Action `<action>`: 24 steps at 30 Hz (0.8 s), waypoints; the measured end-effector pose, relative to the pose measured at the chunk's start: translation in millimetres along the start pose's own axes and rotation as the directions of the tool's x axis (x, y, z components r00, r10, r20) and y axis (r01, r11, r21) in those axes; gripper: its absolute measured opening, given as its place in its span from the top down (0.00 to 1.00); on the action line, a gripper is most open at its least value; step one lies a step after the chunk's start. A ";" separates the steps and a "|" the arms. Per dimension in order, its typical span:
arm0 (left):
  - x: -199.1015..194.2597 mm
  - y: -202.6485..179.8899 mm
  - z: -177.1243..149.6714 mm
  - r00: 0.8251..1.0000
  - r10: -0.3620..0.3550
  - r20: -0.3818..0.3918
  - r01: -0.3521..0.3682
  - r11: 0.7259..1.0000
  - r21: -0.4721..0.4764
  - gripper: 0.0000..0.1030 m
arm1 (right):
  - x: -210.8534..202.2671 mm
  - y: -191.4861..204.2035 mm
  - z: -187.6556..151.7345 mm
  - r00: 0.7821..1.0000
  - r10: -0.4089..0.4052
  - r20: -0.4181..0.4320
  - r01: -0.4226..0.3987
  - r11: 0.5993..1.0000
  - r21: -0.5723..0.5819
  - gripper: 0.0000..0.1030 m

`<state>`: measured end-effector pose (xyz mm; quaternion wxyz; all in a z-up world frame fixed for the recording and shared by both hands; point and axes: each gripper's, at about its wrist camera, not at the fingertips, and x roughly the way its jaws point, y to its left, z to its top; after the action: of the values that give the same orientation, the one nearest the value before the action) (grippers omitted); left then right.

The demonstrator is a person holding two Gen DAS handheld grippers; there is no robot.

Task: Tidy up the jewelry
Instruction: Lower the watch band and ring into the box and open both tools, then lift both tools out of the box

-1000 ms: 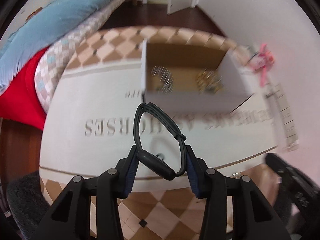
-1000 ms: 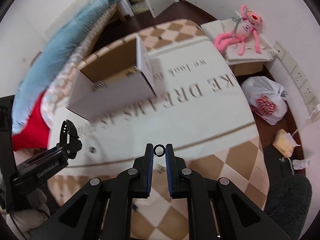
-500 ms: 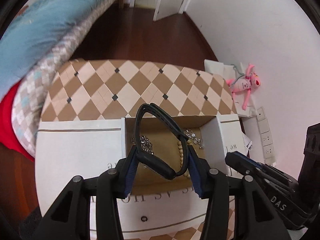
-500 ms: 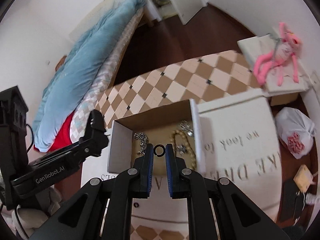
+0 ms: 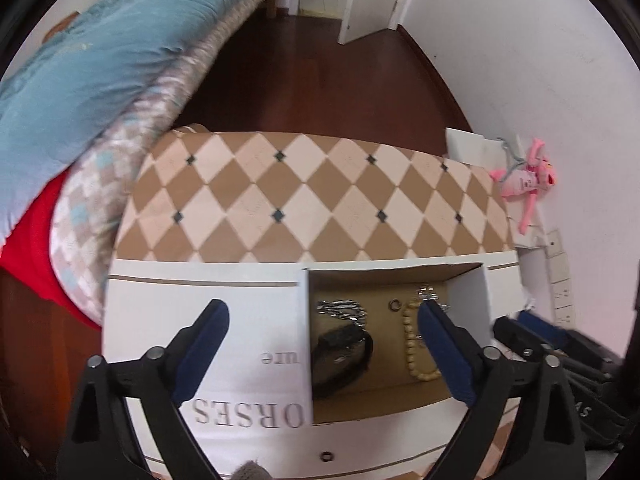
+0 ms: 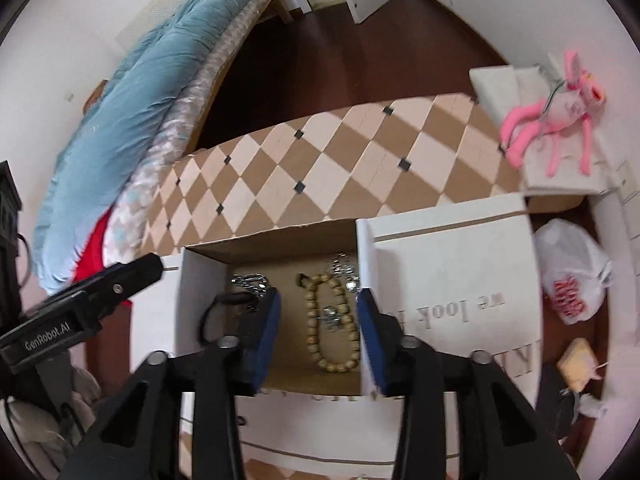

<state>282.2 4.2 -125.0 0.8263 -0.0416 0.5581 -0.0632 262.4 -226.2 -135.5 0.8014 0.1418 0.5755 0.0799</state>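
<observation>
Black watch (image 5: 342, 350) now lies in the cardboard box (image 5: 384, 274), released; small ring (image 5: 395, 304) dropped in too, beside the bead bracelet (image 6: 331, 322). Left gripper (image 5: 320, 320) and right gripper (image 6: 318, 312) both gape empty above. One ring (image 5: 327, 456) remains outside on the white cloth (image 5: 200, 304).

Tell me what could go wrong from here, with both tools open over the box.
One small ring lies on the white sheet outside the cardboard box; it could get missed or knocked away. The black band rests against the silver chain and may tangle. The right tool hovers low over the bead bracelet and might drag it.
</observation>
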 end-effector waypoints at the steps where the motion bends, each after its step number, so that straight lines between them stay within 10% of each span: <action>1: -0.9 2.1 -3.2 1.000 0.019 0.008 -0.019 1.000 0.002 0.06 | -2.2 0.6 -0.9 1.000 -0.026 0.008 0.026 1.000 -0.009 0.40; 7: 4.2 9.8 -30.4 0.991 0.133 0.026 -0.134 0.991 0.021 0.05 | -1.2 7.0 -14.1 0.978 -0.205 0.039 0.208 0.973 -0.095 0.02; 24: -8.9 1.0 -67.0 0.984 0.173 0.051 -0.174 0.985 0.012 0.05 | 2.5 18.9 -42.0 0.955 -0.289 0.062 0.295 0.947 -0.128 0.00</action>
<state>216.8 6.7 -142.0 0.8426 0.0123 0.5384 0.0056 224.1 -201.9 -144.2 0.8242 0.0018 0.5663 -0.0035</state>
